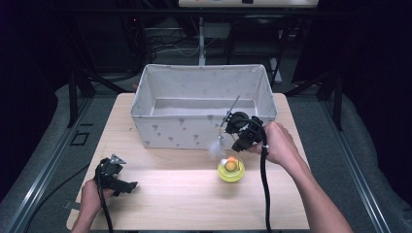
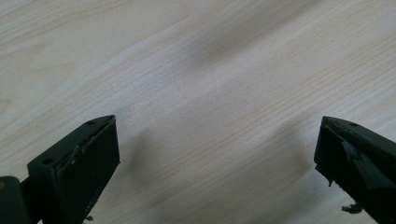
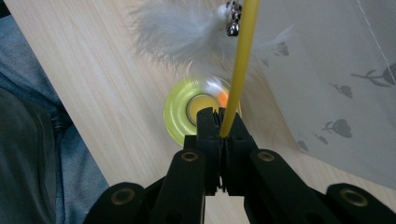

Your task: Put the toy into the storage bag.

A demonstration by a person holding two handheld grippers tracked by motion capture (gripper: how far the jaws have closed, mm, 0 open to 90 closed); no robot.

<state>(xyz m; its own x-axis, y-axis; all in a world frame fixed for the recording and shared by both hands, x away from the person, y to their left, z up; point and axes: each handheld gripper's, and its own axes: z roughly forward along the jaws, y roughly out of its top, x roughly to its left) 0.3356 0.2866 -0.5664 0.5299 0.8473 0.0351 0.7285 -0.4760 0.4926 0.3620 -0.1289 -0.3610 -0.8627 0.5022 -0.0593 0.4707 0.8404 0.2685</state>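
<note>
My right gripper [image 3: 219,122] is clamped on the yellow stick [image 3: 239,70] of the feather toy [image 3: 187,32]. My left gripper [image 2: 217,154] is released over the table [image 2: 196,70].

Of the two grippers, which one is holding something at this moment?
The right gripper: its jaws are shut on the yellow wand of a feather toy, near the fabric bin. The left gripper is open over bare table.

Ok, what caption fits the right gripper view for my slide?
Right gripper shut on thin yellow wand stick with fluffy white feather, above round yellow toy base.
</note>
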